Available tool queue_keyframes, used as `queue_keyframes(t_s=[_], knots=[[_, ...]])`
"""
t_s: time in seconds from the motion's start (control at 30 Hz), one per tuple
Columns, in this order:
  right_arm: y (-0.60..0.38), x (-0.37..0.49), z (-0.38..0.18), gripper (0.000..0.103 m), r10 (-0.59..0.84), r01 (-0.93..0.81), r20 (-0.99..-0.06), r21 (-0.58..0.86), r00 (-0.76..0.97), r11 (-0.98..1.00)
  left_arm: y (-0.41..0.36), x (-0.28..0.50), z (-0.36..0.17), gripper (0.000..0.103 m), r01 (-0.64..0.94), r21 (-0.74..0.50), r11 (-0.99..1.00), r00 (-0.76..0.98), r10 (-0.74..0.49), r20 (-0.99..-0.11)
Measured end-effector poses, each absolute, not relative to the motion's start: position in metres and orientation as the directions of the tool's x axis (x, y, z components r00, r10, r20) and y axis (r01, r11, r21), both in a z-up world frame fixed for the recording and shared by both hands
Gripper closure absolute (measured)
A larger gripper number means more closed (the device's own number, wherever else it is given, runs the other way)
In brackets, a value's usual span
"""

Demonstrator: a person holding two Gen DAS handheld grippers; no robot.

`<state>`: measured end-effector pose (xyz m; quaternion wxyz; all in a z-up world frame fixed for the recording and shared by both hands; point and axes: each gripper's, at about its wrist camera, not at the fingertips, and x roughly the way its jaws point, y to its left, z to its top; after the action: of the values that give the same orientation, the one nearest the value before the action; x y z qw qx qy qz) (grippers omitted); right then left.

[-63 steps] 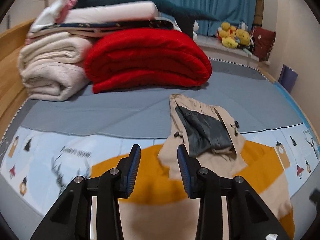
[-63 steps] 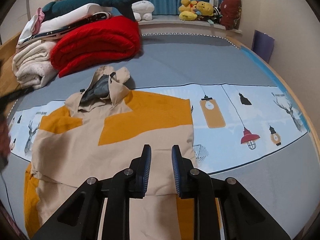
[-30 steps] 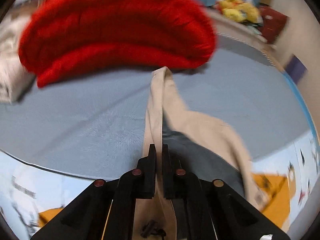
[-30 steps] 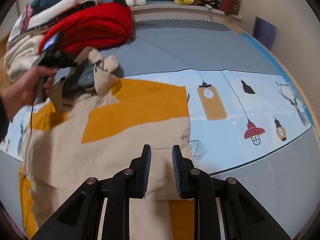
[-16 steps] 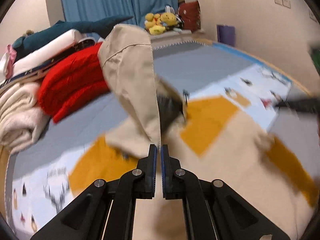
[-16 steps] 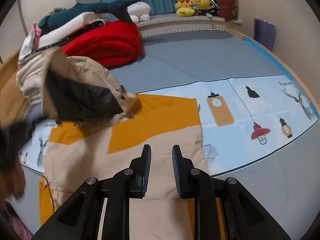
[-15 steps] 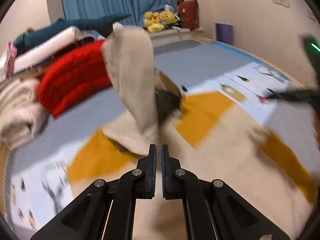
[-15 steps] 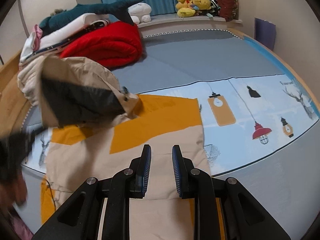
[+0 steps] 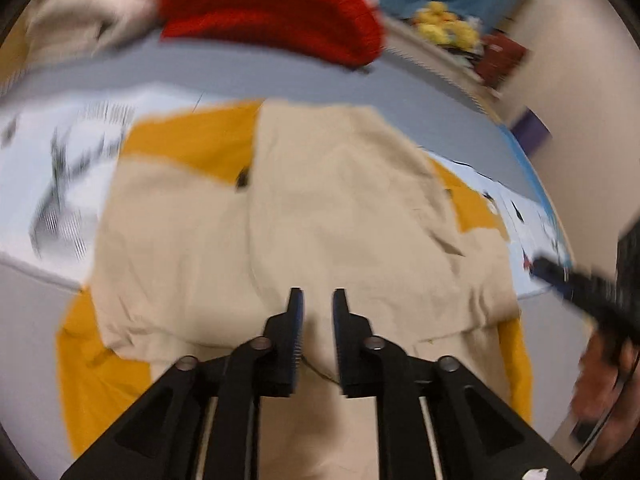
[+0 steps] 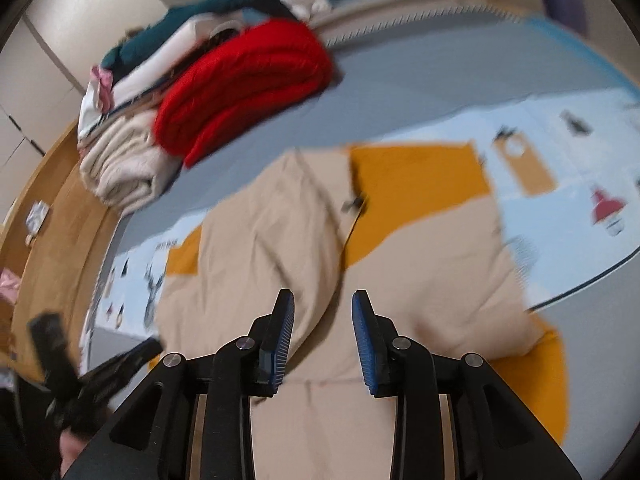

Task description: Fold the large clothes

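Since half a second ago the hood [image 9: 340, 168] of the beige and orange jacket [image 9: 192, 240] has come down. Then it hung in the air, pinched in the left gripper [image 9: 316, 320], dark lining showing. Now it lies flat, face-down over the back of the jacket, with no lining visible. The left fingers [image 9: 295, 332], which were clamped on the cloth, now stand a little apart with nothing between them.

Judgement: the hood fold looks done and released. That leaves the jacket a plainer rectangle, so the side or sleeve folds likely come next. Both views are motion-blurred, so fine creases cannot be checked.

Jacket position: spread flat on the bed [image 10: 420, 76], across the pale printed strip of the cover. The hood end points toward the red blanket [image 10: 248, 80] and the stack of folded cream bedding [image 10: 124, 160], but is apart from them.

Left gripper pose: low over the jacket's lower middle, aimed up along its length toward the hood. Whether the fingers touch the cloth cannot be told.

Right gripper [image 10: 323, 332] pose: fingers [image 10: 362, 336] spread wide and empty, wider than 0.5 s ago, hovering over the jacket's lower half. The view is tilted, so the wrist appears rolled. In the left view it shows as a dark blur at the right edge, beside the jacket's right side.
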<state>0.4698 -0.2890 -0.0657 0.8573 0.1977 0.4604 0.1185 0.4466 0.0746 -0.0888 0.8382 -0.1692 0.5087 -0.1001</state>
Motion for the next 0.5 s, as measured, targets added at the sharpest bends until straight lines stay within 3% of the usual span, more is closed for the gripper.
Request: queue_keyframes(t_s=[0.2, 0.5], knots=[[-0.267, 0.479, -0.108, 0.071, 0.462, -0.028, -0.775, 0.501, 0.431, 0.865, 0.091, 0.455, -0.139, 0.074, -0.196, -0.559, 0.806, 0.313, -0.488, -0.814], [-0.261, 0.494, -0.141, 0.071, 0.548, 0.045, -0.751, 0.603, 0.368, 0.797, 0.096, 0.459, -0.158, 0.071, -0.252, -0.591, 0.766, 0.275, -0.529, -0.803]])
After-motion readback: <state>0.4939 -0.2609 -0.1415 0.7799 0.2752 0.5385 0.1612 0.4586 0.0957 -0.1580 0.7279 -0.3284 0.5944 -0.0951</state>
